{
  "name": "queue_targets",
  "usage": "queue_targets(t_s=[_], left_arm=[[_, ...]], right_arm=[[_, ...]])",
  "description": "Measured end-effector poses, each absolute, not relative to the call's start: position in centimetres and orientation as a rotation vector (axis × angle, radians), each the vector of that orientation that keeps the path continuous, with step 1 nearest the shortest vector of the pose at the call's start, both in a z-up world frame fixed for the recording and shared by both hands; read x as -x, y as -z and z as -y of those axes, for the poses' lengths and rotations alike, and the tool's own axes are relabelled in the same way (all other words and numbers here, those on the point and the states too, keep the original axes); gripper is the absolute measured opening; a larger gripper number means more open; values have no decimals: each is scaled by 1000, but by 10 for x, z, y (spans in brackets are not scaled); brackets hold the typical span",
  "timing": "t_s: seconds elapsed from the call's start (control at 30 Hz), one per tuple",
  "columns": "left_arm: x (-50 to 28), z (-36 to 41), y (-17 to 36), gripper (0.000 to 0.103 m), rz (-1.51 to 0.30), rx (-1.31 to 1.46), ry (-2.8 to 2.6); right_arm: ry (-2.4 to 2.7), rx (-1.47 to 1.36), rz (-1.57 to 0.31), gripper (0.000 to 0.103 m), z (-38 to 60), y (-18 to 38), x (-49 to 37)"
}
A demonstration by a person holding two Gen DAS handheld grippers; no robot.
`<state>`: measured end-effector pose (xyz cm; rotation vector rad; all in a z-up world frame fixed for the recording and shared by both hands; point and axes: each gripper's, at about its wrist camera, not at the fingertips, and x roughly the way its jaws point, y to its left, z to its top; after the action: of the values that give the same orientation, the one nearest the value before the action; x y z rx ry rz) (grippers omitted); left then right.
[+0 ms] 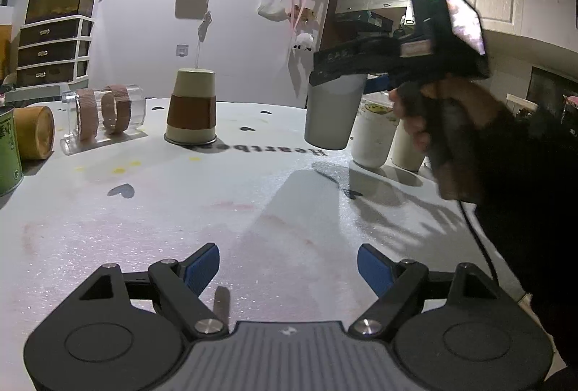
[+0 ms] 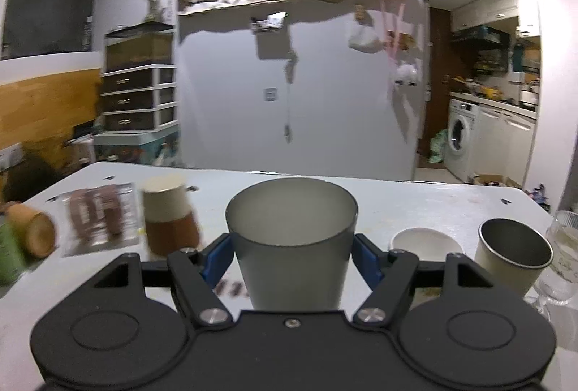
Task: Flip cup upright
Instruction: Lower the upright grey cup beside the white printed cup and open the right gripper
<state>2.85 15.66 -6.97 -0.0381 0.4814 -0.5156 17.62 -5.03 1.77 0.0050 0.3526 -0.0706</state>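
Note:
My right gripper [image 2: 290, 259] is shut on a frosted grey cup [image 2: 292, 239], held upright with its mouth up, a little above the white table [image 2: 415, 203]. In the left wrist view the same grey cup [image 1: 332, 116] hangs in the right gripper [image 1: 337, 73] over the table's far right. My left gripper [image 1: 288, 270] is open and empty, low over the near table. A beige cup with a brown sleeve [image 1: 191, 109] stands upside down at the far middle; it also shows in the right wrist view [image 2: 168, 214].
A clear cup with brown bands [image 1: 103, 114] and a wooden cup [image 1: 34, 132] lie on their sides at the left, by a green can [image 1: 8, 152]. A white cup [image 2: 426, 241], a steel-lined cup [image 2: 513, 255] and a glass [image 2: 561, 261] stand upright at right.

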Motion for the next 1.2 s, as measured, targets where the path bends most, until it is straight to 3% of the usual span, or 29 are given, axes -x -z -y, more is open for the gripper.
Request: queue_targets(t_s=[0.53, 0.63, 1.2], left_arm=[[-32, -166, 73, 84, -493, 45, 491], [-33, -166, 72, 84, -490, 43, 491], [-34, -153, 49, 87, -420, 4, 456]], right_arm=[[152, -57, -400, 74, 59, 8, -208], [132, -100, -403, 81, 61, 2, -203], [146, -32, -260, 85, 59, -28, -70]])
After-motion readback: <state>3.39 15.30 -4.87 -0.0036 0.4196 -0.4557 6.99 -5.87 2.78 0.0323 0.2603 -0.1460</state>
